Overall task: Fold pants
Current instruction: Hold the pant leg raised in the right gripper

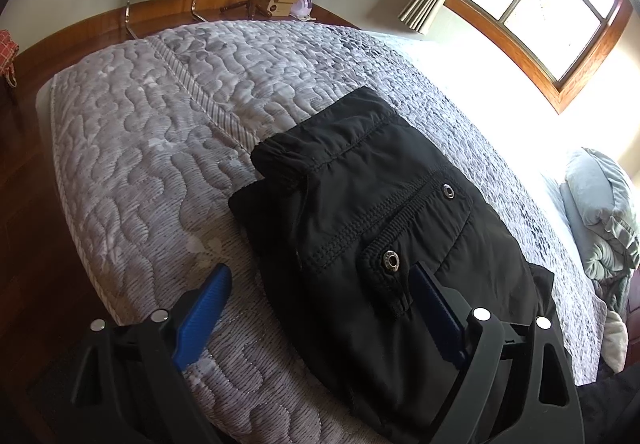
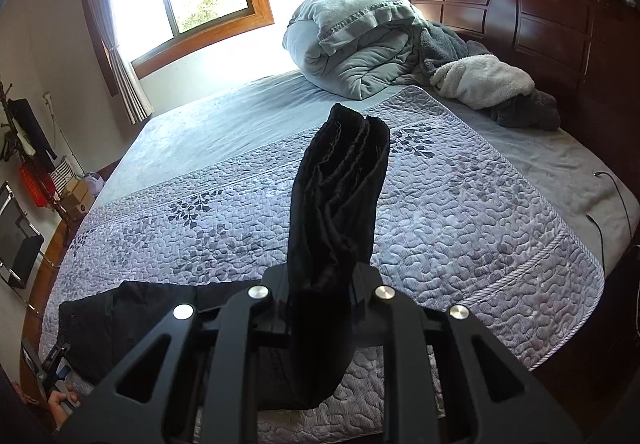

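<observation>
One pair of black pants lies partly folded on the quilted bed, two metal snaps showing. The left tongs are spread wide over them. The right tongs pinch one bunched pant leg, lifted.

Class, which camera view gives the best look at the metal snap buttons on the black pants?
The left wrist view: both snap buttons show clearly on the pocket of the black pants. The right wrist view shows no snaps, only a bunched end of the fabric clamped in the right gripper.
</observation>
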### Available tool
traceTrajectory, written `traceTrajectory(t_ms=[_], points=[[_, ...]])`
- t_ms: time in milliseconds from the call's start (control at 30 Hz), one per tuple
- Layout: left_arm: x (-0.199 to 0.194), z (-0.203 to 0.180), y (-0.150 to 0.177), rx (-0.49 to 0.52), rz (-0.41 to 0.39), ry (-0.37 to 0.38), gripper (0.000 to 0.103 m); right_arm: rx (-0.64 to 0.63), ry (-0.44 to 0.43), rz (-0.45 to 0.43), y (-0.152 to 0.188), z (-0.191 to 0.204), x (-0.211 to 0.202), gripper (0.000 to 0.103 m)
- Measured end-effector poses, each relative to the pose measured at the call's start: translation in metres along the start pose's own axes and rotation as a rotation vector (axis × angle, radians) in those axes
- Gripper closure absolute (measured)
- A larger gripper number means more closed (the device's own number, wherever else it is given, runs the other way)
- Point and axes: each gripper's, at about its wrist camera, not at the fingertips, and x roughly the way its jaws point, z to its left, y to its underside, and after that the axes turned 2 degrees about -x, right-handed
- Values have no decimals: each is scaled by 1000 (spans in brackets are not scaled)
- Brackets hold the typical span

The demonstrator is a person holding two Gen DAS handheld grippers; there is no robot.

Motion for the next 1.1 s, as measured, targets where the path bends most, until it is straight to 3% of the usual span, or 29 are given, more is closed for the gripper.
traceTrajectory(t_ms=[1100], points=[[4,-2,1,9,9,-7,12,-216,25,-55,3,66,-9,86]])
